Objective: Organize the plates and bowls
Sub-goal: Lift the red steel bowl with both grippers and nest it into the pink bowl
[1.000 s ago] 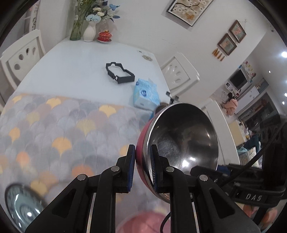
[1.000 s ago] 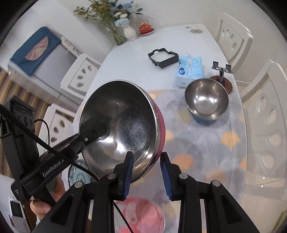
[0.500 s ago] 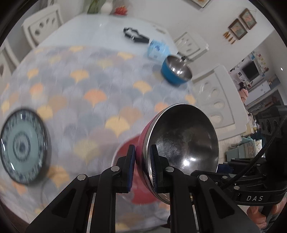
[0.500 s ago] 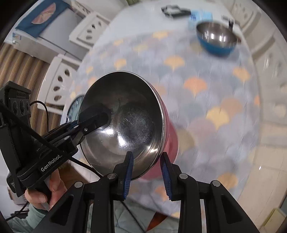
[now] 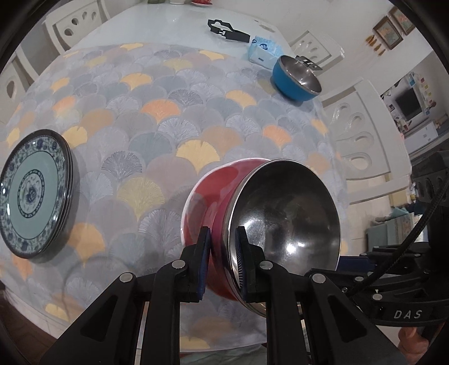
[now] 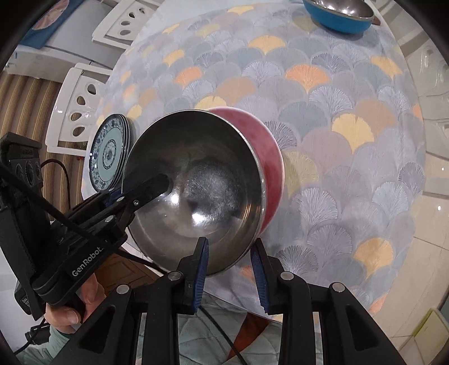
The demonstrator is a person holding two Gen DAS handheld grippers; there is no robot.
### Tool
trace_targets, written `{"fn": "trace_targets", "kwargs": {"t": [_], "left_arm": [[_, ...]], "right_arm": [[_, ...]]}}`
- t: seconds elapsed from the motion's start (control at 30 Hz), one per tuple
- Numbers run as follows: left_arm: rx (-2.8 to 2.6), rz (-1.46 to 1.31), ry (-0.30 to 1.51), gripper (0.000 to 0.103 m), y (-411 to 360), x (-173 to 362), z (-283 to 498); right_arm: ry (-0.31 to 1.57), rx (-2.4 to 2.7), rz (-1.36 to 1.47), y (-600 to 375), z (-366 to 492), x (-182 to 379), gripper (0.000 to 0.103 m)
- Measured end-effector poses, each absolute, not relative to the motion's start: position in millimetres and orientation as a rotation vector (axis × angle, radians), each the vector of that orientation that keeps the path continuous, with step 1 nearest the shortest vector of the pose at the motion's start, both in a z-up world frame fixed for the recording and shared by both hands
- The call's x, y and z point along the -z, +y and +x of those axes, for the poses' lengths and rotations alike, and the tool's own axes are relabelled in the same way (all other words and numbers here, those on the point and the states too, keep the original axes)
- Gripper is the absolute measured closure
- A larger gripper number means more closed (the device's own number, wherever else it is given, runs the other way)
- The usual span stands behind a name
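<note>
A red bowl [image 5: 221,193] with a steel inside is held tilted above the patterned cloth; it also shows in the right wrist view [image 6: 196,193]. My left gripper [image 5: 223,250] is shut on its rim, one finger inside and one outside. My right gripper [image 6: 228,252] straddles the opposite rim with a gap at its outer finger, so it looks open. A stack of blue-patterned plates [image 5: 32,191] lies at the left edge of the cloth [image 6: 108,151]. A blue bowl [image 5: 294,80] with a steel inside stands at the far right of the table [image 6: 339,14].
A tissue pack [image 5: 263,50] and a black frame [image 5: 228,31] lie beyond the cloth on the white table [image 5: 157,22]. White chairs [image 5: 356,140] stand around the table. The table's near edge is just below the bowl.
Both grippers and the red bowl have swung from facing the far table end to looking down over the cloth. The plates and the blue bowl have come into view.
</note>
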State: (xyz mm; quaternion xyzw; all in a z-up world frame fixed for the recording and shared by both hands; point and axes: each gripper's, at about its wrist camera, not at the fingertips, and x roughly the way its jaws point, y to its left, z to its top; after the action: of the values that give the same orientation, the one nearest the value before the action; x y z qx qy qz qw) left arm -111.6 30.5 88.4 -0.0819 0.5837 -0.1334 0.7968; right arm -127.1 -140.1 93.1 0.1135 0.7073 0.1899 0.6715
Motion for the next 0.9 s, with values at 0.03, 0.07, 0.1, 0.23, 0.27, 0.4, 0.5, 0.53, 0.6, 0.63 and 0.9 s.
{"fn": "trace_targets", "kwargs": {"t": [0.03, 0.07, 0.1, 0.23, 0.27, 0.4, 0.5, 0.53, 0.6, 0.63, 0.9], "left_arm": [[0.285, -0.169, 1.253, 0.088, 30, -88, -111], [0.284, -0.160, 1.254, 0.088, 30, -88, -109], [0.281, -0.149, 1.258, 0.087, 29, -87, -108], [0.271, -0.052, 1.248, 0.078, 21, -91, -103], [0.265, -0.015, 1.236, 0.077, 19, -94, -103], [0.259, 0.064, 1.210, 0.072, 19, -105, -102], [0.243, 0.073, 1.221, 0.072, 26, -102, -101], [0.239, 0.074, 1.226, 0.072, 27, -100, -101], [0.226, 0.073, 1.247, 0.072, 30, -96, -99], [0.225, 0.062, 1.250, 0.072, 31, -96, -98], [0.268, 0.009, 1.137, 0.072, 31, -134, -74]], "right_arm": [[1.595, -0.425, 0.256, -140, -126, -92, 0.072], [1.597, -0.422, 0.257, -139, -125, -91, 0.072], [1.600, -0.420, 0.258, -140, -125, -90, 0.072], [1.600, -0.422, 0.267, -140, -125, -90, 0.072], [1.597, -0.424, 0.267, -141, -125, -91, 0.072], [1.597, -0.434, 0.263, -143, -125, -92, 0.072], [1.600, -0.441, 0.269, -146, -125, -91, 0.072], [1.598, -0.447, 0.274, -147, -125, -91, 0.072], [1.593, -0.464, 0.284, -149, -124, -92, 0.072], [1.588, -0.477, 0.287, -150, -124, -94, 0.072], [1.470, -0.521, 0.285, -161, -104, -128, 0.072]]}}
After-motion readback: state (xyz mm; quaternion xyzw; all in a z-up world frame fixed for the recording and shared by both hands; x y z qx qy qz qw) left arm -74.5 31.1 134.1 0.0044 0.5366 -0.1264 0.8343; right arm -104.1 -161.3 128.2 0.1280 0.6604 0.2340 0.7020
